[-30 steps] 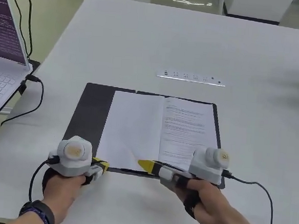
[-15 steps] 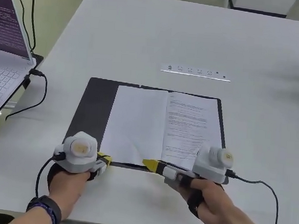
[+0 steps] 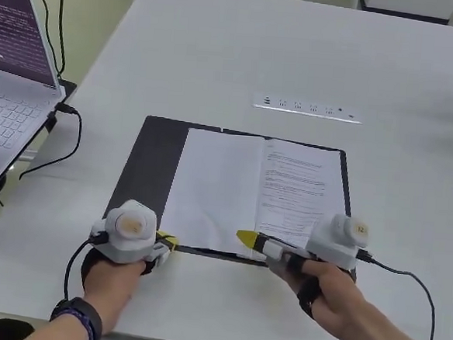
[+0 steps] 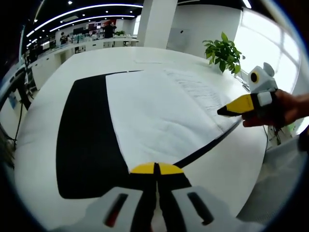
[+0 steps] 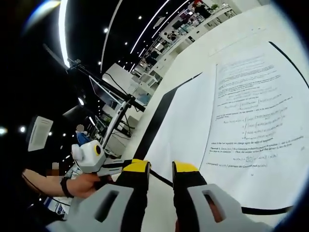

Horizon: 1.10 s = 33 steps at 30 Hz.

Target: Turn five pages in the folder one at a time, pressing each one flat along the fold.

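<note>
We list a black folder (image 3: 150, 168) lying open on a white table (image 3: 219, 53); its left page (image 3: 213, 188) is plain white, its right page (image 3: 301, 192) white with fine rows of black print. We enter the left gripper (image 3: 167, 242) and the right gripper (image 3: 246, 238) alike: white bodies, pale grey fingers, yellow tips. The right gripper's cable (image 3: 405, 277) is black, as is the laptop's lead (image 3: 66, 147). We record a laptop (image 3: 5, 115) with a silver-white keyboard and a dark purple screen striped with pale text, a silvery-white power strip (image 3: 307, 108) dotted with dark sockets, a dark wristband (image 3: 80, 314) and a green-leaved plant (image 4: 223, 50).
</note>
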Available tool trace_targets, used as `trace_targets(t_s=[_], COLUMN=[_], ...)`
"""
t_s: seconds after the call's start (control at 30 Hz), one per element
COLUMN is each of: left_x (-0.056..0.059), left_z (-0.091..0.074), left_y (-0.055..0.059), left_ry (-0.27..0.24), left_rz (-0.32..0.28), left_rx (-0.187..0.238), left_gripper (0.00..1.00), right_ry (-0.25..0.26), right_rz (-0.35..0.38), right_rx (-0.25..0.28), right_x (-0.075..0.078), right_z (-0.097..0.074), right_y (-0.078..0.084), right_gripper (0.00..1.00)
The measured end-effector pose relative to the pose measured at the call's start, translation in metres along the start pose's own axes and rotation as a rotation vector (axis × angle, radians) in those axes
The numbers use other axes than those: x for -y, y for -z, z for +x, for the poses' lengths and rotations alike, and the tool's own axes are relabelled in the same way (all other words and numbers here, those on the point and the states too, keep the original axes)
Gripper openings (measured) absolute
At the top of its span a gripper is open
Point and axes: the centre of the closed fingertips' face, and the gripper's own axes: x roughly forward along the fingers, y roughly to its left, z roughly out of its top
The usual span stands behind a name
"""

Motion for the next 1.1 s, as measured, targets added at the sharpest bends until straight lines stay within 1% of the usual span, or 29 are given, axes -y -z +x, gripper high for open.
trace_targets(t_s=[0.17, 0.33, 0.53, 0.7, 0.93, 1.1], left_x=[0.000, -0.001, -0.001, -0.001, -0.001, -0.002], left_z=[0.000, 0.001, 0.001, 0.002, 0.003, 0.005], left_y=[0.000, 0.000, 0.000, 0.000, 0.000, 0.000], left_ry=[-0.001, -0.001, 0.000, 0.000, -0.003, -0.002], left_rz=[0.005, -0.006, -0.021, -0.027, -0.042, -0.045], left_rx=[-0.007, -0.007, -0.005, -0.005, -0.001, -0.004], left_gripper=[0.00, 0.00, 0.00, 0.00, 0.00, 0.00], right_ry=[0.010, 0.015, 0.022, 0.033, 0.055, 0.065], right_rz=[0.007, -0.008, -0.022, -0.033, -0.033, -0.032], right_rx=[0.014, 0.001, -0.002, -0.010, 0.005, 0.009], right_x=[0.007, 0.012, 0.019, 0.029, 0.041, 0.038], right_z=[0.005, 0.012, 0.024, 0.035, 0.042, 0.046], right_y=[-0.011, -0.016, -0.031, -0.043, -0.060, -0.066], right_gripper=[0.15, 0.13, 0.09, 0.07, 0.04, 0.02])
